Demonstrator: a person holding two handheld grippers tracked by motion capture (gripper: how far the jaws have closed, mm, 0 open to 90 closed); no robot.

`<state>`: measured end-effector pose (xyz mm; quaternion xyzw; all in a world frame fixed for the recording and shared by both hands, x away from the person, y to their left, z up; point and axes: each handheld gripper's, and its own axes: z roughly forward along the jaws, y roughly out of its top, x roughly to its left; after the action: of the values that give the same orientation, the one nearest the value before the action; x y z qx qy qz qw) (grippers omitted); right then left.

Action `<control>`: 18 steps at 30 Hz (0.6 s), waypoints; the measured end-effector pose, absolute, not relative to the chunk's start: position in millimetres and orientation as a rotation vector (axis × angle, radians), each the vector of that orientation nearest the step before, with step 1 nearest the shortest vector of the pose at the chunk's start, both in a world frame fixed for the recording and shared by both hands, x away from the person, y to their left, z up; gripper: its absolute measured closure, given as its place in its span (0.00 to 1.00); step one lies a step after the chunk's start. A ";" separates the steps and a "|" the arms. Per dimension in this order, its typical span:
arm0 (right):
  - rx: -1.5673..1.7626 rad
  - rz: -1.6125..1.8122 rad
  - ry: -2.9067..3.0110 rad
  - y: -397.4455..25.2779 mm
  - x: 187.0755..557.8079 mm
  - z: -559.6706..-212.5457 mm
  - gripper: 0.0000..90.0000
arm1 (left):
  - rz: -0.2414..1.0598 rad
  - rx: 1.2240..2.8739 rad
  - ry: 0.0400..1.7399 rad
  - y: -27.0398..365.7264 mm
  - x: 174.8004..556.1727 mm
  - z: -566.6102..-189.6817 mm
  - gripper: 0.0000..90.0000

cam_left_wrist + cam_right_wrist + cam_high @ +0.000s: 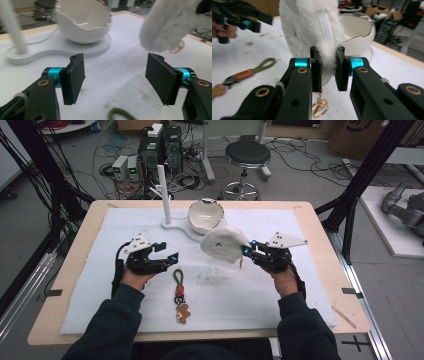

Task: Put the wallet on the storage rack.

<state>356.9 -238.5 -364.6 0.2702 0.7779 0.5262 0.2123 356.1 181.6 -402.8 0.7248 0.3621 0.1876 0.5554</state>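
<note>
Wooden table (75,270): white mat (280,290), keychain (179,292), possibly stained.

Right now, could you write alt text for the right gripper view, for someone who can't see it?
The right gripper pinches a fluffy white zippered pouch between black jaws, a gold key ring dangling below. Behind sits a white eggshell-shaped bowl; a green-and-orange strap keychain lies left on the white mat.

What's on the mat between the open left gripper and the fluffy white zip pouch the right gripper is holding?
In the high view, bare white mat separates the left gripper from the fluffy white zip pouch; the olive-looped keychain lies nearer the person, below that stretch.
</note>
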 end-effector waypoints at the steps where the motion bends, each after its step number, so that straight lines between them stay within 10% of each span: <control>1: 0.746 1.450 2.151 -238.3 359.8 -362.2 0.88 | 0.457 1.709 0.868 187.9 356.6 -403.1 0.30; 18: 0.666 1.318 2.132 -194.0 435.1 -300.2 0.88 | 0.459 1.670 0.946 213.3 360.8 -411.4 0.27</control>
<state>435.1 -194.0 -300.2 0.2473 0.7913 0.4891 0.2709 360.8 213.3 -411.4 0.7058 0.4001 0.1941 0.5515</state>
